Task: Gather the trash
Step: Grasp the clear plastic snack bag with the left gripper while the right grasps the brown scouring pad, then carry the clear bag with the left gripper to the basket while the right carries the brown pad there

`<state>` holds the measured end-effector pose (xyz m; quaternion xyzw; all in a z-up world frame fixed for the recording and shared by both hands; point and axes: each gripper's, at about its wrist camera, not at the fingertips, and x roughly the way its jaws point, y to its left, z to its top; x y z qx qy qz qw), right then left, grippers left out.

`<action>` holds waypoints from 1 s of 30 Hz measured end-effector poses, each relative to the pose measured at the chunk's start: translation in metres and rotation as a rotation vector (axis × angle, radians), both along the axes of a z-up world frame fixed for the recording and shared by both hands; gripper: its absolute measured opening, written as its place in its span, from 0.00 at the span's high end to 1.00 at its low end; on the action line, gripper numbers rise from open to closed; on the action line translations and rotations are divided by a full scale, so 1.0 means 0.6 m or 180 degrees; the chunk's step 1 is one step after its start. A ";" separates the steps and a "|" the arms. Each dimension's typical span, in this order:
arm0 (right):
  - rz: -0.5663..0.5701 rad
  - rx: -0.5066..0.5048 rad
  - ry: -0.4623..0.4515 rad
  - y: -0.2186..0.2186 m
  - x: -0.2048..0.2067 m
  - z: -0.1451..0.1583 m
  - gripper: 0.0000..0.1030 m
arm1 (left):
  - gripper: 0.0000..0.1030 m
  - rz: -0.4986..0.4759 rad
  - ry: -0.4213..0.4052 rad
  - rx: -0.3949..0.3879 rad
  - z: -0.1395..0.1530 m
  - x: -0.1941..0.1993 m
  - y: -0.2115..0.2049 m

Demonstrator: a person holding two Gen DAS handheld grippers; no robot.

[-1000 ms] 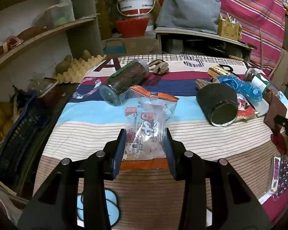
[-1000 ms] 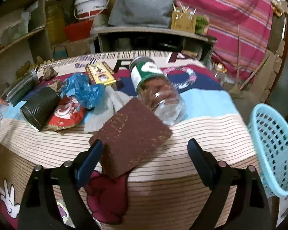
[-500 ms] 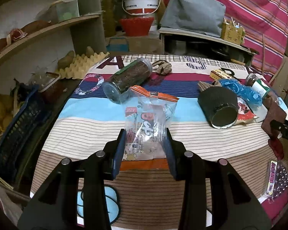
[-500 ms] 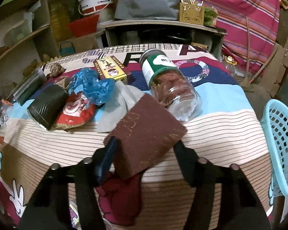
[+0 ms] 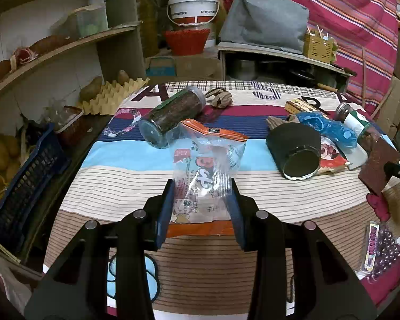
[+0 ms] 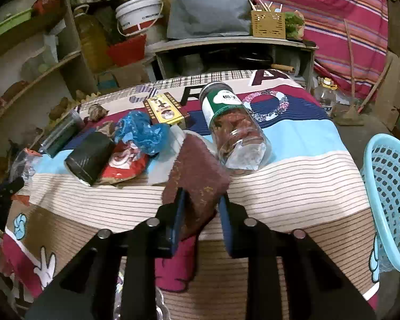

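Note:
My left gripper is shut on a clear snack wrapper with orange ends, held up over the striped tablecloth. In the right wrist view a brown scouring pad stands tilted on edge between the jaws of my right gripper. Those jaws are closing and pinch the pad's lower part. From the left wrist view the same brown pad shows at the far right with one right fingertip on it. More trash lies on the cloth: a blue plastic bag and a red wrapper.
A light blue basket stands off the table's right edge. On the cloth lie a green-lidded jar, a black can, a dark-filled jar, a yellow box and a bead packet. A blue crate sits left.
The right jaws have closed in from wide open onto the brown pad, which tipped from flat up onto its edge. The left gripper and its wrapper have stayed put.

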<state>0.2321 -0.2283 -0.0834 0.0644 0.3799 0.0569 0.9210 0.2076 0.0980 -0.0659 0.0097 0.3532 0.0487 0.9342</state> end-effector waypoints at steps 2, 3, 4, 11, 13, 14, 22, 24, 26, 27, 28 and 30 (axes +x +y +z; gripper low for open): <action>0.0007 -0.0004 -0.0033 -0.004 -0.005 0.005 0.79 | 0.63 -0.0002 -0.0008 0.0010 0.002 -0.002 -0.004; 0.0006 -0.0010 -0.0065 -0.006 -0.009 0.009 0.79 | 0.63 -0.0002 -0.0014 0.0016 0.004 -0.003 -0.007; 0.0005 -0.0004 -0.0083 -0.009 -0.013 0.012 0.82 | 0.63 -0.0002 -0.0017 0.0013 0.005 -0.003 -0.010; -0.0070 0.0015 -0.0186 -0.041 -0.029 0.029 0.85 | 0.63 -0.0038 -0.0046 0.0018 0.015 -0.009 -0.032; -0.0102 0.0024 -0.0208 -0.053 -0.033 0.032 0.85 | 0.63 -0.0059 -0.0056 0.0025 0.019 -0.010 -0.040; -0.0116 0.0024 -0.0214 -0.058 -0.036 0.032 0.85 | 0.63 -0.0070 -0.0065 0.0035 0.021 -0.010 -0.046; -0.0190 -0.0001 -0.0266 -0.098 -0.053 0.035 0.86 | 0.63 -0.0133 -0.0103 0.0016 0.033 -0.001 -0.082; -0.0202 -0.0026 -0.0284 -0.107 -0.058 0.037 0.86 | 0.63 -0.0155 -0.0113 -0.0008 0.036 0.003 -0.096; -0.0227 -0.0042 -0.0305 -0.122 -0.061 0.042 0.86 | 0.63 -0.0185 -0.0133 -0.0013 0.040 0.007 -0.111; -0.0249 -0.0045 -0.0318 -0.129 -0.063 0.045 0.86 | 0.63 -0.0199 -0.0143 -0.0012 0.042 0.007 -0.117; -0.0266 -0.0043 -0.0334 -0.135 -0.066 0.048 0.86 | 0.63 -0.0233 -0.0175 -0.0014 0.047 0.009 -0.130; -0.0316 -0.0047 -0.0395 -0.153 -0.073 0.061 0.86 | 0.63 -0.0308 -0.0220 -0.0025 0.055 0.014 -0.153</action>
